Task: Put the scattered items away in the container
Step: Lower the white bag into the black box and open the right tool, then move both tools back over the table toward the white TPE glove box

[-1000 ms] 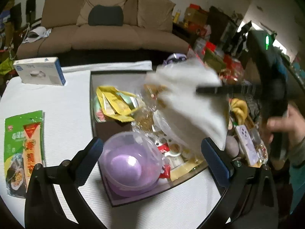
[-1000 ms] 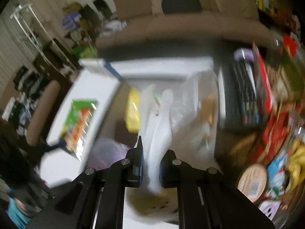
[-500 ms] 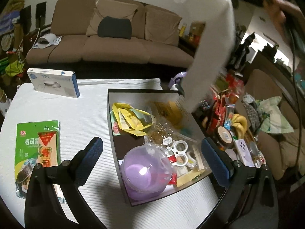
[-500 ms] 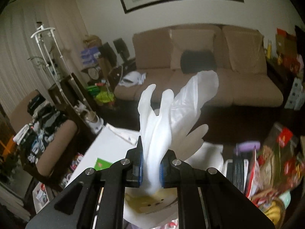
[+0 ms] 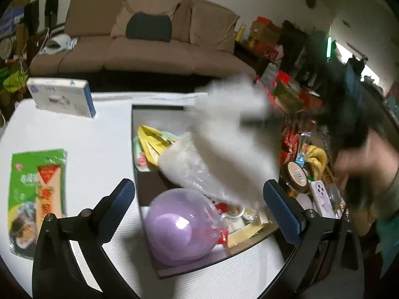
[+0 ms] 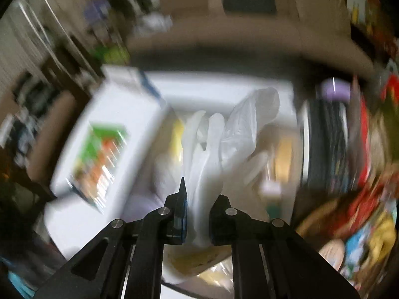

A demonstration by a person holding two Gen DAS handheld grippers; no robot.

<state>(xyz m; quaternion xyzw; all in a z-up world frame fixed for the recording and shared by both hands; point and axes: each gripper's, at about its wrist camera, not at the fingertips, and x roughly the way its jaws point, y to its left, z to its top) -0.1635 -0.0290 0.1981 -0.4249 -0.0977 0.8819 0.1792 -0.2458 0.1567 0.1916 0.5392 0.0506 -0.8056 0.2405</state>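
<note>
Your right gripper has its jaws clamped on the white plastic bag, hanging over the dark tray; your left gripper jaws stand apart, empty. Risk: the billowing bag may drape outside the rim.

Nothing can be read for certain — the flat white-and-blue cardboard box carries blurred grey lettering, and the green-and-orange plastic snack packet shows smeared characters — both too blurred to make out.
</note>
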